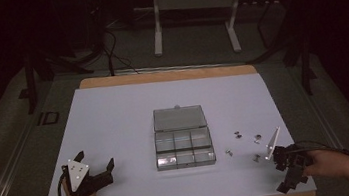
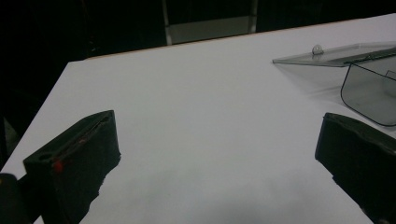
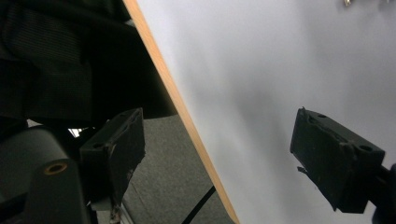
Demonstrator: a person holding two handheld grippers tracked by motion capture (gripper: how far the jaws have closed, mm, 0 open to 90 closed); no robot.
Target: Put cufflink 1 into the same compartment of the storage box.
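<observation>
Both grippers, left gripper (image 1: 96, 163) and right gripper (image 1: 287, 177), hold fingers wide apart, empty.

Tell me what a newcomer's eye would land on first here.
The clear box at mid-table, lid flat open behind its compartments. Right of it, small metal parts lie scattered on the white table. The left gripper and right gripper sit open near the front corners, holding nothing.

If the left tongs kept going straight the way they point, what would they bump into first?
Probably nothing soon. The left tongs stand open over the bare white table. The clear box with its open lid sits off to the right of their line, so they would likely pass beside it, though depth is hard to judge.
</observation>
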